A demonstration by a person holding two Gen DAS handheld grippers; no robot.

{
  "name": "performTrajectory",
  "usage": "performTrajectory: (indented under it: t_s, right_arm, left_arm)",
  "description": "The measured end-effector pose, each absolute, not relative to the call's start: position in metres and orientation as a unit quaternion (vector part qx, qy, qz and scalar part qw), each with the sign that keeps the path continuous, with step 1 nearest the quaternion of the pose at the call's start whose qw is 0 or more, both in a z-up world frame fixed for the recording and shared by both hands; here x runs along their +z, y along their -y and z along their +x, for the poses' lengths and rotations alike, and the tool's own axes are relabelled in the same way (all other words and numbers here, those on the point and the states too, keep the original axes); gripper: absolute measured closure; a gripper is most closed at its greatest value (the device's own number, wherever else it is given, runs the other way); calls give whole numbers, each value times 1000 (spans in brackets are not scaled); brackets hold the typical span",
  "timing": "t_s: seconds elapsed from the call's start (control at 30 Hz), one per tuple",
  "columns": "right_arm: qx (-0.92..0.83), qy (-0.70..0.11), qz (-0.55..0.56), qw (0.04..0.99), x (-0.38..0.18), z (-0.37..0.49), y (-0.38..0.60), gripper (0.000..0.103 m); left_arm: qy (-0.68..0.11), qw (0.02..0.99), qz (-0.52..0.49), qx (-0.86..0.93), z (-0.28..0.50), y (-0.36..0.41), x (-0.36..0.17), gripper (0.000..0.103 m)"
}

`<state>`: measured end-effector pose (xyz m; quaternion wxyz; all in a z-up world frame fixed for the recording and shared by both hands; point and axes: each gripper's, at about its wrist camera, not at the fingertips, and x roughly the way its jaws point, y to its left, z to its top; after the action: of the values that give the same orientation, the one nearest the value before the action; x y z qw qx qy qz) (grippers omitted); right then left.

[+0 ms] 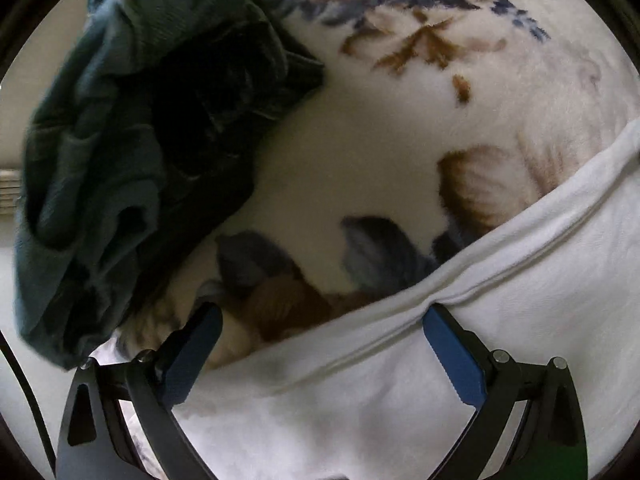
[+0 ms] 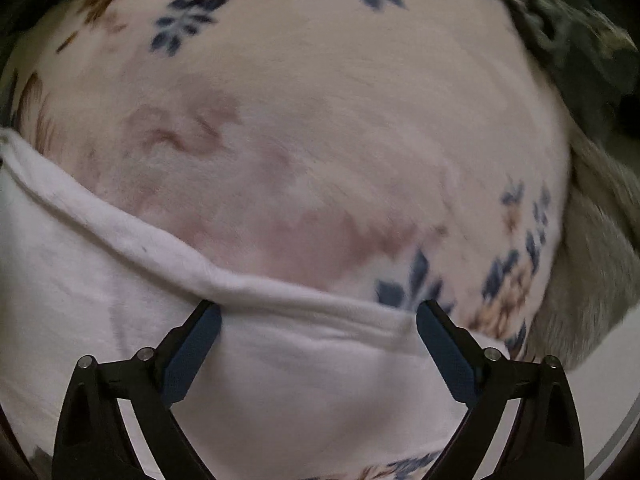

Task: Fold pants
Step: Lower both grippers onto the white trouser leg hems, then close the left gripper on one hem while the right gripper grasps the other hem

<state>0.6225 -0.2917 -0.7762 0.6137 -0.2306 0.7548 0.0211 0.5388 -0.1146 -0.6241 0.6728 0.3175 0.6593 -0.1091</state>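
Note:
White pants (image 1: 500,320) lie flat on a floral fleece blanket (image 1: 380,140); their hemmed edge runs diagonally across the left wrist view. My left gripper (image 1: 320,316) is open, its blue-padded fingers wide apart over that edge, nothing held between them. In the right wrist view the same white pants (image 2: 100,280) spread across the lower left, with a folded hem crossing just in front of the fingers. My right gripper (image 2: 318,312) stands open above the cloth, its pads (image 2: 192,356) clear of it on both sides.
A crumpled dark teal garment (image 1: 132,140) is piled at the left on the blanket. In the right wrist view the blanket (image 2: 320,140) fills the far field; a beige furry cloth (image 2: 592,260) and a dark patterned fabric (image 2: 580,48) lie at the right.

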Motion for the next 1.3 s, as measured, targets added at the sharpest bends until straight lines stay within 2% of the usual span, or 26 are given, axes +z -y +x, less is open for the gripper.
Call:
performTrajectory:
  t_s: [0.03,0.07,0.1,0.13,0.17,0.2,0.27,0.37,0.63,0.93,1.1,1.3]
  right_arm:
    - [34,-755,-236,611,-779,625,290,8]
    - [46,-755,-239,609,-782,627,288,15]
    - [62,-756,-235,607,-783,625,285,20]
    - [78,-762,-222,603,-784,627,284,33]
    - [84,-765,-212,603,-784,629,285,45]
    - [90,-768,-196,602,-783,630,286,52]
    - [100,-772,-157,608,-776,629,290,83]
    - [80,-766,-129,624,-763,626,301,92]
    - [42,-740,-69,668,-709,592,314,95]
    - [15,-712,-26,702,-632,489,307,96]
    - [20,-720,-19,694,-627,410,283,98]
    - [27,-749,-15,661,-663,322,277,98]
  left_arm:
    - [-667,669,302,-127,544,111,-623,9]
    - [-675,666,282,-146,547,108,-622,27]
    - [-683,662,259,-167,551,104,-619,34]
    - [-685,661,247,-182,552,103,-617,47]
    - [-687,657,236,-202,553,103,-613,65]
    - [-687,657,227,-212,553,103,-608,73]
    - [-686,659,217,-218,553,103,-601,86]
    - [-678,674,198,-217,552,98,-590,94]
    - [-634,730,142,-209,526,70,-517,98]
    - [-620,763,51,-178,382,64,-471,98]
    - [-641,757,-11,-128,290,62,-473,99]
    - [-694,713,-60,-73,202,61,-527,99]
